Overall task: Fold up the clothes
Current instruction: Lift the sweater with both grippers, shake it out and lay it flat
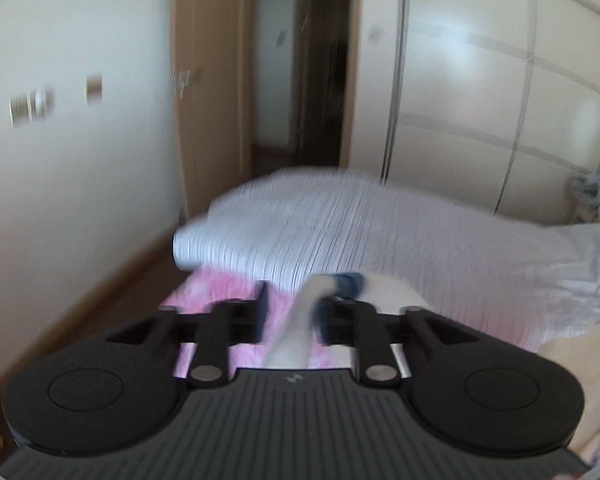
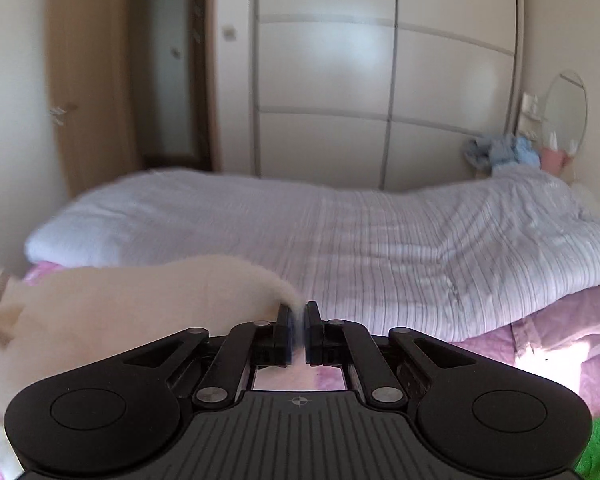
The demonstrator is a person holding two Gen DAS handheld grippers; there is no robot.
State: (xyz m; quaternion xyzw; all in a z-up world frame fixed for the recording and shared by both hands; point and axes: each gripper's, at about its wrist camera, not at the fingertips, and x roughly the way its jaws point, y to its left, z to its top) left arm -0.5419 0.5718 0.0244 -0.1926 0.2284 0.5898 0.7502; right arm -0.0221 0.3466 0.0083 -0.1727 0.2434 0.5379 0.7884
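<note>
Barely started, I'd say: the cream garment (image 2: 140,300) hangs unfolded above the pink sheet (image 1: 220,300) near the bed's front edge. The right gripper (image 2: 298,330) pinches its corner; the left gripper (image 1: 294,320) has its fingers spread, cloth loose between them.

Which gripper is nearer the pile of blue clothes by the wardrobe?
Right, though neither is close. From the right gripper, the pile of blue clothes lies across the bed, ahead-right. From the left gripper, it sits at the far right edge.
</note>
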